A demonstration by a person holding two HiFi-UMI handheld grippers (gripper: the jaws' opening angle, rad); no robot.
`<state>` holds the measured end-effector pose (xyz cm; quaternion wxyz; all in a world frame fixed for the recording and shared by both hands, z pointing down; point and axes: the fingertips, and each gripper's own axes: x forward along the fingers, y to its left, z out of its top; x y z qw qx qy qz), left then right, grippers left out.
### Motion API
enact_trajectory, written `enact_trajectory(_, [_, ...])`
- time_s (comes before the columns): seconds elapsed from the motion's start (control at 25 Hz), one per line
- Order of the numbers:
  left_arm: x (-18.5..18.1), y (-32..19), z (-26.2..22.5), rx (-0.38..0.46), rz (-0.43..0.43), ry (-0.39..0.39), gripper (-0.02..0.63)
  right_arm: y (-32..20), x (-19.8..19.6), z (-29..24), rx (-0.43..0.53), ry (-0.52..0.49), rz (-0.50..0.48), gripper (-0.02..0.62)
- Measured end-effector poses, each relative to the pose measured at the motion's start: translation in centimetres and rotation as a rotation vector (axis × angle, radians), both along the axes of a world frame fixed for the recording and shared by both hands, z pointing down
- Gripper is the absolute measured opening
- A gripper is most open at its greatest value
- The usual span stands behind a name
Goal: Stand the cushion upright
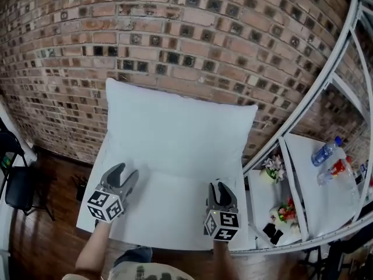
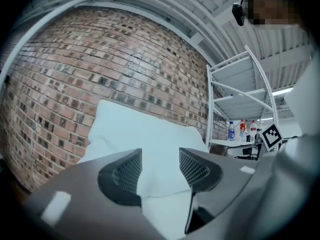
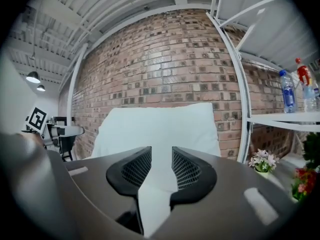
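Note:
A large white cushion [image 1: 178, 130] stands upright on a white surface [image 1: 169, 217], leaning back against the brick wall [image 1: 175, 28]. The left gripper [image 1: 125, 174] hovers over the surface in front of the cushion's lower left part, open and holding nothing. My right gripper [image 1: 220, 189] sits near the surface's right front, short of the cushion's lower right corner, with a narrower gap and nothing in it. The left gripper view shows the cushion [image 2: 145, 134] beyond that open gripper [image 2: 160, 166]. The right gripper view has the cushion [image 3: 160, 126] straight ahead of that gripper [image 3: 161, 166].
A white metal shelf frame [image 1: 326, 80] stands at the right, carrying a water bottle [image 1: 325, 151], a red-capped bottle [image 1: 338, 168] and small flower pots [image 1: 273, 167]. A black chair [image 1: 17, 185] stands on the wooden floor at the left.

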<state>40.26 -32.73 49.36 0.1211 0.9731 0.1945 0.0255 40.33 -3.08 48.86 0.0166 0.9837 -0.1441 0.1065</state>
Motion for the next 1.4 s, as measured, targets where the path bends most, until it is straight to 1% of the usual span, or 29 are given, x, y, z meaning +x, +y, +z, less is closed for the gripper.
enact_trajectory(0.2, [-4.1,4.7,-1.8,0.005,0.060,0.020,0.235,-2.9,-3.4,-0.8,0.002,0.031,-0.062,0.083])
enact_trajectory(0.4, [-8.1,9.1,-3.1,0.015,0.115,0.052,0.230,-6.3,-7.2,-2.9,0.033,0.091,-0.146,0.064])
enact_trajectory(0.52, [-10.3,11.2,-2.8,0.007,0.134,0.038,0.227,-6.9,-9.5,-2.9,0.030,0.099,-0.176,0.050])
enact_trajectory(0.64, [-12.4,12.8,-2.9,-0.012,0.141,0.030,0.204,-7.1,-11.7,-3.2,0.035,0.110,-0.189,0.019])
enact_trajectory(0.72, [-13.8,13.9,-3.4,-0.015,0.148,0.042,0.163,-7.2,-13.1,-3.5,0.040,0.117,-0.198,0.000])
enact_trajectory(0.76, [-14.4,14.5,-3.7,-0.010,0.153,0.054,0.130,-7.2,-13.7,-3.7,0.042,0.120,-0.205,0.000])
enact_trajectory(0.84, [-15.5,15.6,-4.2,0.005,0.162,0.081,0.020,-7.6,-14.8,-4.1,0.044,0.123,-0.227,0.000])
enact_trajectory(0.88, [-15.9,16.0,-4.4,0.011,0.164,0.093,0.002,-7.9,-15.3,-4.2,0.042,0.125,-0.242,0.000])
enact_trajectory(1.0, [-16.5,17.0,-4.3,0.017,0.166,0.104,0.002,-8.6,-16.6,-4.4,0.041,0.134,-0.273,0.000])
enact_trajectory(1.16, [-17.0,17.5,-4.2,0.024,0.159,0.107,0.002,-8.7,-17.3,-3.7,0.059,0.133,-0.285,0.000])
enact_trajectory(1.32, [-17.1,17.5,-3.8,0.042,0.155,0.091,0.002,-8.9,-17.4,-3.9,0.061,0.140,-0.297,0.000])
enact_trajectory(1.4, [-17.2,17.4,-3.8,0.054,0.155,0.082,0.002,-9.1,-17.4,-4.5,0.072,0.168,-0.300,0.000])
